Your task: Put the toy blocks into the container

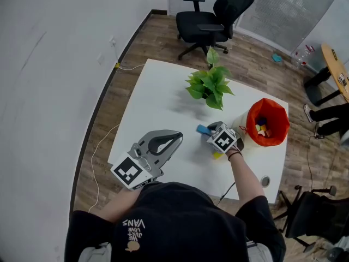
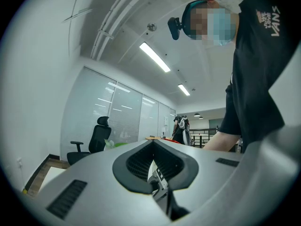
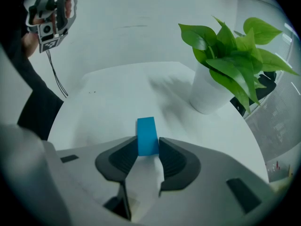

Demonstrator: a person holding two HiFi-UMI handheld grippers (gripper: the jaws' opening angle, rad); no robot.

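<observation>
A blue block (image 1: 203, 129) (image 3: 147, 135) stands on the white table (image 1: 158, 91), left of the orange container (image 1: 256, 111). My right gripper (image 1: 206, 131) (image 3: 148, 147) points steeply down, with its jaws closed against both sides of this block. A yellow block (image 1: 217, 155) lies on the table just under my right wrist. Several coloured blocks (image 1: 262, 130) lie inside the container. My left gripper (image 1: 179, 137) (image 2: 153, 142) is held level above the table's near left part, shut with nothing in it.
A potted green plant (image 1: 209, 86) (image 3: 225, 55) stands behind the blue block, near the table's middle. A black office chair (image 1: 212, 15) is beyond the far edge. A cable (image 1: 106, 141) runs off the table's left side.
</observation>
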